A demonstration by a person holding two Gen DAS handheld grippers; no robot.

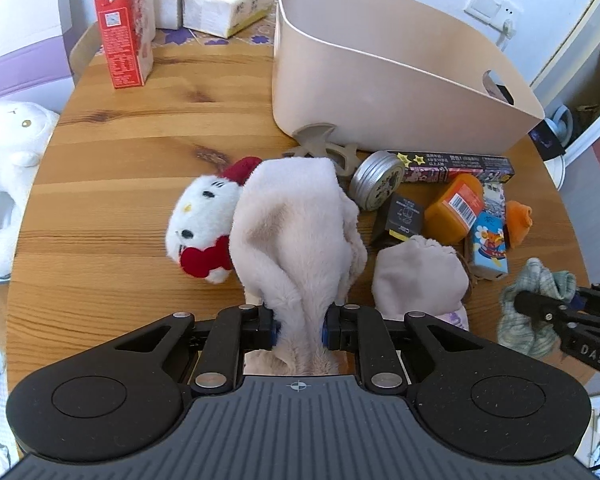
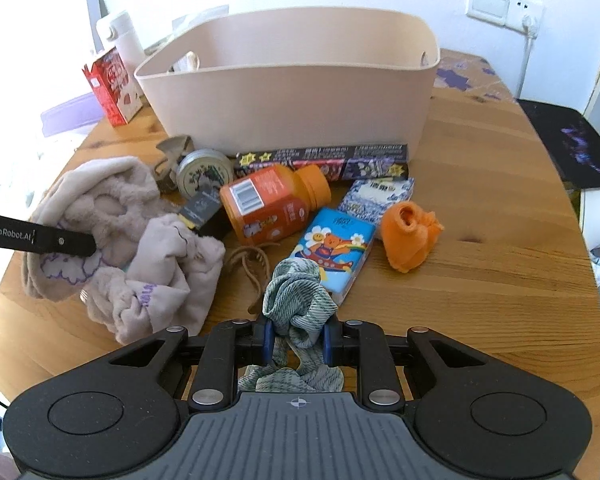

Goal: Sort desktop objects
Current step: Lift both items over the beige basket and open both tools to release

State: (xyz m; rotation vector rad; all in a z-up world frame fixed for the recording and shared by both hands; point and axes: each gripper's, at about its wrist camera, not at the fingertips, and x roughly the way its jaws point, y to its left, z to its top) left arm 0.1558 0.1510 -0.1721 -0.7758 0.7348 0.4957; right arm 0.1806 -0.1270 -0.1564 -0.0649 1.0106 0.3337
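My left gripper (image 1: 300,330) is shut on a fold of a fluffy beige cloth (image 1: 296,232), which rises in a bunch in front of it. In the right wrist view one of its fingers (image 2: 60,240) lies across that cloth (image 2: 100,200). My right gripper (image 2: 296,340) is shut on a grey-green striped cloth (image 2: 298,292), bunched just above the wooden table (image 2: 480,280). The left wrist view shows the same striped cloth (image 1: 540,276) at the far right. A large beige bin (image 2: 292,92) stands behind the clutter, its inside mostly hidden.
Between me and the bin lie a round tin (image 1: 376,184), an orange bottle (image 2: 272,200), a bear-print tissue pack (image 2: 332,248), an orange sock (image 2: 408,236), a long dark box (image 2: 320,158) and a beige pouch (image 1: 420,276). A white cat plush (image 1: 204,216) lies left; a red carton (image 1: 124,32) stands behind.
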